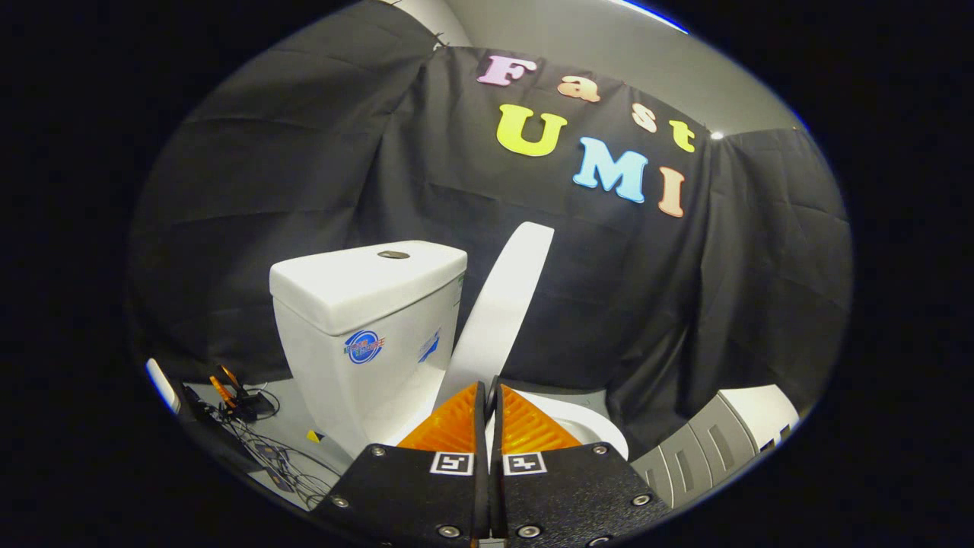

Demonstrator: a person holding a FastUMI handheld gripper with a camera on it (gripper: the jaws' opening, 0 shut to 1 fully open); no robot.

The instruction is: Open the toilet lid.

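The lid (502, 312) is raised mid-frame; the gripper (488, 396) fingers are pressed together, empty; a last push toward the tank (365, 304) is likely needed.

The raised toilet lid (504, 304) stands just beyond the gripper (488, 390), whose fingers sit together over the bowl rim (590, 422), with the tank (365, 320) left of the lid and cables (259, 441) on the floor farther left.
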